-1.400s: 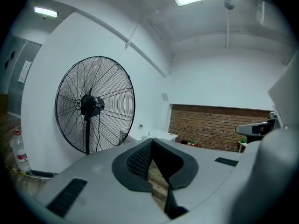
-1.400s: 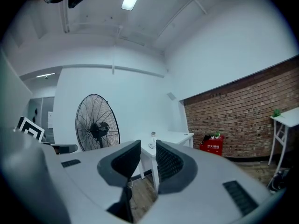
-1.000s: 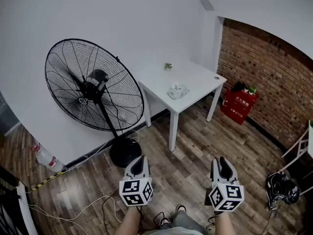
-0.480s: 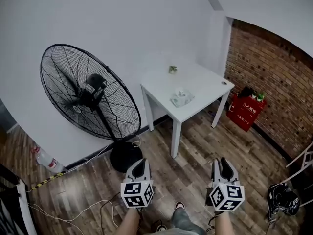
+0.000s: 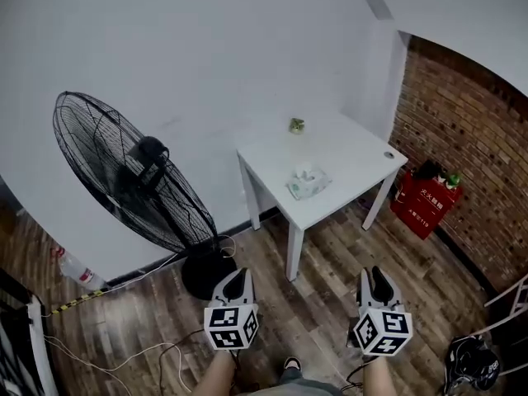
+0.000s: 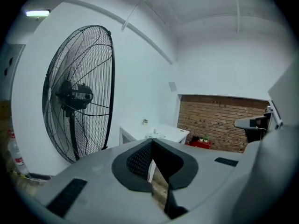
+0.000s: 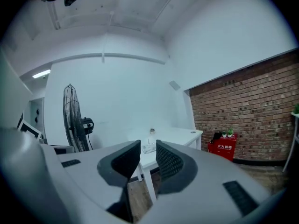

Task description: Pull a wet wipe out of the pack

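Observation:
The wet wipe pack point(image 5: 305, 181) lies on a small white table point(image 5: 351, 151) by the wall, with a wipe sticking up from its top. Both grippers hang low in the head view, far from the table and above the wooden floor. My left gripper point(image 5: 238, 272) has its jaws together and holds nothing. My right gripper point(image 5: 374, 272) stands slightly open and empty. In the right gripper view the pack point(image 7: 148, 148) shows far off in the narrow gap of the gripper point(image 7: 148, 143). The left gripper point(image 6: 152, 141) points toward the table point(image 6: 161, 130).
A large black pedestal fan point(image 5: 124, 180) stands left of the table, its cable trailing on the floor. A small green object point(image 5: 296, 125) sits at the table's back. A red box point(image 5: 425, 200) rests against the brick wall; a bottle point(image 5: 78, 269) lies at left.
The view has shifted: the table and pack now sit nearer the middle and the fan further left. Both grippers keep their places in the frame.

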The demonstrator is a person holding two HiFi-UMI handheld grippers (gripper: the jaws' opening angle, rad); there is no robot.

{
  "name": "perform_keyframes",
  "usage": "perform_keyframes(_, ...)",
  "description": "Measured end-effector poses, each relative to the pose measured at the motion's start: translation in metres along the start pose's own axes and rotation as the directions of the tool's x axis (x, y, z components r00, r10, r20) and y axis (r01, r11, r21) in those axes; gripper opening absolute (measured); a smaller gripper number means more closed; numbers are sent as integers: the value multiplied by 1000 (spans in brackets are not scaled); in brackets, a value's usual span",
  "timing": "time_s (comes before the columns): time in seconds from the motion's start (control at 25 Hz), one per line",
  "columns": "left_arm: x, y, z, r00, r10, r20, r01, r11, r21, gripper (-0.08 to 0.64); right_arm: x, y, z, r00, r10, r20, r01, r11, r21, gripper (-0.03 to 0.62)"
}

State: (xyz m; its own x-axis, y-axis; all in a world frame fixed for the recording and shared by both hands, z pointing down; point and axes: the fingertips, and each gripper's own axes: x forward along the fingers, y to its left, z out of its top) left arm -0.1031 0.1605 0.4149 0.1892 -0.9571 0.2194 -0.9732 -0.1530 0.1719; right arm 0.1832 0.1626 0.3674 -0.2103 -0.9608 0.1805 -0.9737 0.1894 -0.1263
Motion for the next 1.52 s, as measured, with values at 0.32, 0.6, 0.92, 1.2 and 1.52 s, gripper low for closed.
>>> perform_keyframes(0.32,59,-17,18,1000,26,4,-26,999,28,0,63,-35,15,999,39,-9,-39,999,6,101)
perform_keyframes(0.6,93,-24,19,999,29,-27,-28,999,39,0,96,-54,21,999,46,-9,-46,998,31,101)
perform_keyframes(0.92,133,-26,25,1000,0,-25,1,999,43,0,127,-67,13,999,23,-28,-22,998,56,100)
perform_keyframes(1.2,193,0,36,1000,8,-7,-8,1000,12,0,185,-62,18,999,33,-29,-32,999,40,100)
perform_keyframes(1.52,273,28,76,999,22,33,-22,1000,-10,0,284,-58,44,996,78,-35,-78,997,1,98)
